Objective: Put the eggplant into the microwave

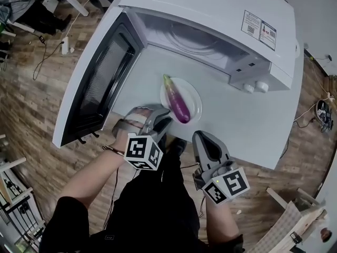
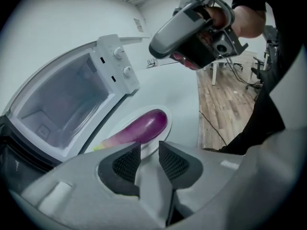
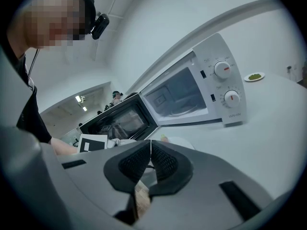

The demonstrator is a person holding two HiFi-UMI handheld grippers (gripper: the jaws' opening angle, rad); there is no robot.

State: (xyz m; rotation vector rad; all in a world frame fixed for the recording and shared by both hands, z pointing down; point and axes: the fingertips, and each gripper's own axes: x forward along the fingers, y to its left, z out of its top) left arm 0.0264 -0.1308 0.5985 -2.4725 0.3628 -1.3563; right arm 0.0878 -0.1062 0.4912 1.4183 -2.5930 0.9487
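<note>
A purple eggplant (image 1: 178, 103) with a green stem lies on a small white plate (image 1: 196, 96) on the table, just in front of the white microwave (image 1: 210, 15). The microwave's door (image 1: 100, 78) hangs wide open to the left, and I see nothing on the turntable in its cavity (image 2: 62, 99). My left gripper (image 1: 163, 121) hovers at the plate's near edge. In the left gripper view the eggplant (image 2: 141, 128) lies just beyond the jaws, which stand slightly open (image 2: 149, 150) with nothing between them. My right gripper (image 1: 201, 138) is shut and holds nothing (image 3: 151, 145), near the table's front edge.
The white table (image 1: 253, 125) ends close to my body, with wood floor around it. Cables and a power strip (image 1: 63, 46) lie on the floor at the left. A small dish of something green (image 3: 254, 76) sits on the table beyond the microwave's dials.
</note>
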